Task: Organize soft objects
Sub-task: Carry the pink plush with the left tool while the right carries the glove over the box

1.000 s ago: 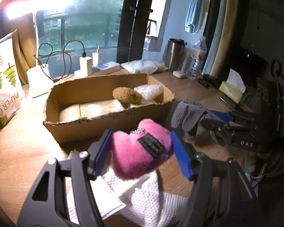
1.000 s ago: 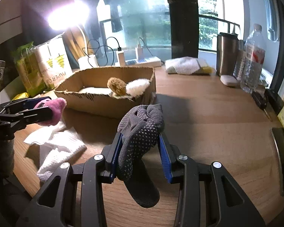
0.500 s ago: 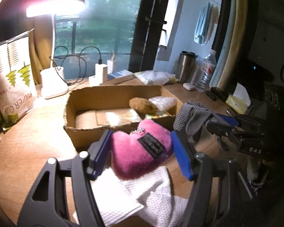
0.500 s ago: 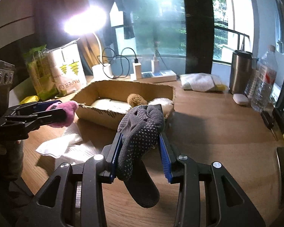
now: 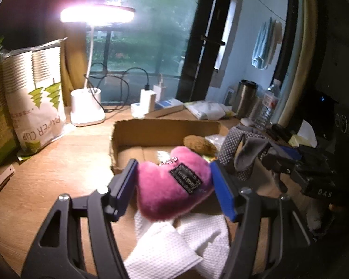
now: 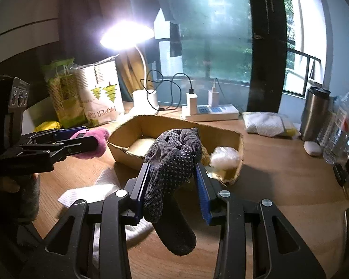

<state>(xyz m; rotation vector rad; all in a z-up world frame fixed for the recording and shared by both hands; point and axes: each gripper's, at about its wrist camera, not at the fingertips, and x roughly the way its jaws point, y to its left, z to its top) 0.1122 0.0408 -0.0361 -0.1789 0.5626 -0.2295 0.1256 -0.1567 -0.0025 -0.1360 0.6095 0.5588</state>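
Left gripper (image 5: 174, 186) clamps a pink plush heart (image 5: 174, 188) at frame centre; right gripper (image 6: 172, 181) clamps a grey dotted glove (image 6: 172, 162); both should clear the cardboard box (image 6: 132, 127) rim before their 2 releases

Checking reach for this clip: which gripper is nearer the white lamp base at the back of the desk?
Left. The left gripper, holding the pink plush, sits on the side of the box where the lamp base stands; the right gripper sits farther across.
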